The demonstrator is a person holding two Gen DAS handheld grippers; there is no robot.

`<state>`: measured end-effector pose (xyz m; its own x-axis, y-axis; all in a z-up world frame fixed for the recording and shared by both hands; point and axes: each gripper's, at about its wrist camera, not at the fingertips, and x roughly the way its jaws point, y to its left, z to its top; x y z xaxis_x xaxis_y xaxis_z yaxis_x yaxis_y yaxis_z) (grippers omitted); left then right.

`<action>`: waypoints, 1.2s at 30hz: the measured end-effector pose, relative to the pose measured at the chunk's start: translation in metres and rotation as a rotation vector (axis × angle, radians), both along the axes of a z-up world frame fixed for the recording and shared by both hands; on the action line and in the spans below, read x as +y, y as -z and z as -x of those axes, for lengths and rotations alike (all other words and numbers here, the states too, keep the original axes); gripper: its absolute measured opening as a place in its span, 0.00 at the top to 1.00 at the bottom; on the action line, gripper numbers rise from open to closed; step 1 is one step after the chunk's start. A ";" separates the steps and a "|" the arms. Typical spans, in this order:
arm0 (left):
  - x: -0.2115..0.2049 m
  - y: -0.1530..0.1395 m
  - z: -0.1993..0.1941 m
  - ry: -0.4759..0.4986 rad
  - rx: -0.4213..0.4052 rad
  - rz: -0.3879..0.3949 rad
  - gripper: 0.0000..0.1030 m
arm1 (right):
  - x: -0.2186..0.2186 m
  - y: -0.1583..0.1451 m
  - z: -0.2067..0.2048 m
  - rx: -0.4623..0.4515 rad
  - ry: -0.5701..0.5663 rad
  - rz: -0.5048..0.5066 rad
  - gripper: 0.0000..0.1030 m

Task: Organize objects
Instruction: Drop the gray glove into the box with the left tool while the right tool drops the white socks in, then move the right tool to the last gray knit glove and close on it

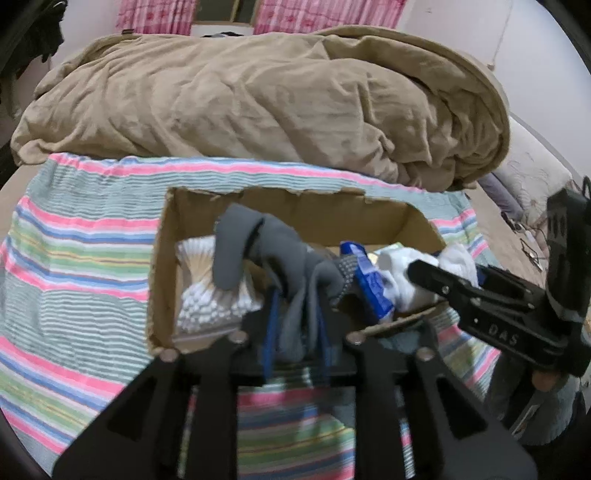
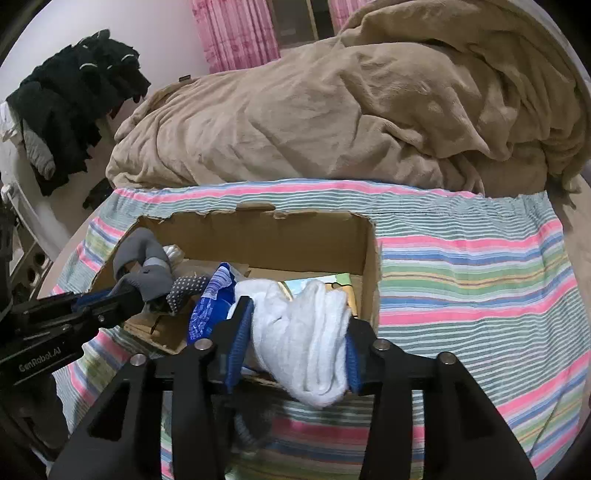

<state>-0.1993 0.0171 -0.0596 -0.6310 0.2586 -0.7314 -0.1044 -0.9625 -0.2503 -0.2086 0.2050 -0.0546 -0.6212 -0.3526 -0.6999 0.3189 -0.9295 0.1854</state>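
Note:
An open cardboard box (image 1: 295,210) (image 2: 280,240) sits on a striped cloth on the bed. My left gripper (image 1: 295,306) is shut on a grey sock (image 1: 258,243) and holds it over the box's near edge; the sock also shows in the right wrist view (image 2: 147,269). My right gripper (image 2: 295,332) is shut on a bundle of white socks (image 2: 306,332) over the box's right half; the bundle also shows in the left wrist view (image 1: 406,273). Inside the box lie a blue packet (image 1: 369,284) (image 2: 210,306) and a pack of cotton swabs (image 1: 210,295).
A rumpled tan blanket (image 1: 258,99) (image 2: 351,110) lies behind the box. The striped cloth (image 1: 74,258) (image 2: 480,277) spreads around the box. Dark clothes (image 2: 74,92) hang at the far left by the wall. Pink curtains (image 1: 314,14) are at the back.

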 end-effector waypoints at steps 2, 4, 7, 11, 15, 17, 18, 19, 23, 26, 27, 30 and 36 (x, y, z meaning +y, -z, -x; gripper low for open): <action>-0.003 -0.007 -0.005 -0.023 0.017 0.006 0.72 | -0.001 -0.004 -0.002 0.010 0.000 -0.001 0.39; -0.006 -0.017 -0.012 -0.035 0.039 0.009 0.65 | -0.002 -0.012 -0.007 0.028 0.002 0.003 0.28; -0.011 -0.034 -0.026 -0.052 0.071 0.010 0.34 | -0.004 -0.023 -0.016 0.052 0.008 -0.001 0.22; -0.019 -0.055 -0.049 -0.072 0.117 0.002 0.25 | -0.003 -0.039 -0.032 0.075 0.019 0.004 0.22; -0.023 -0.069 -0.071 -0.072 0.134 0.013 0.25 | -0.003 -0.056 -0.053 0.102 0.017 0.007 0.21; -0.023 -0.073 -0.082 -0.074 0.134 0.022 0.24 | -0.003 -0.064 -0.065 0.111 0.016 0.012 0.17; -0.023 -0.075 -0.088 -0.075 0.132 0.025 0.24 | -0.003 -0.068 -0.070 0.115 0.016 0.016 0.14; -0.024 -0.076 -0.095 -0.078 0.131 0.025 0.24 | -0.003 -0.072 -0.077 0.121 0.016 0.021 0.13; -0.024 -0.079 -0.116 -0.087 0.128 0.022 0.24 | -0.002 -0.081 -0.097 0.132 0.014 0.039 0.13; -0.025 -0.078 -0.132 -0.088 0.121 0.026 0.24 | -0.002 -0.084 -0.111 0.131 0.009 0.052 0.13; -0.025 -0.077 -0.136 -0.087 0.120 0.029 0.24 | -0.003 -0.084 -0.115 0.130 0.006 0.054 0.13; -0.024 -0.075 -0.148 -0.084 0.110 0.027 0.24 | -0.003 -0.083 -0.125 0.127 0.002 0.057 0.13; -0.021 -0.060 -0.155 -0.083 0.081 0.034 0.24 | 0.000 -0.072 -0.136 0.103 0.011 0.060 0.13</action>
<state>-0.0439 -0.0037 0.0008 -0.7067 0.1789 -0.6845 -0.0429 -0.9766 -0.2110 -0.0731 0.2047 0.0169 -0.6927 -0.3849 -0.6099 0.3288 -0.9212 0.2080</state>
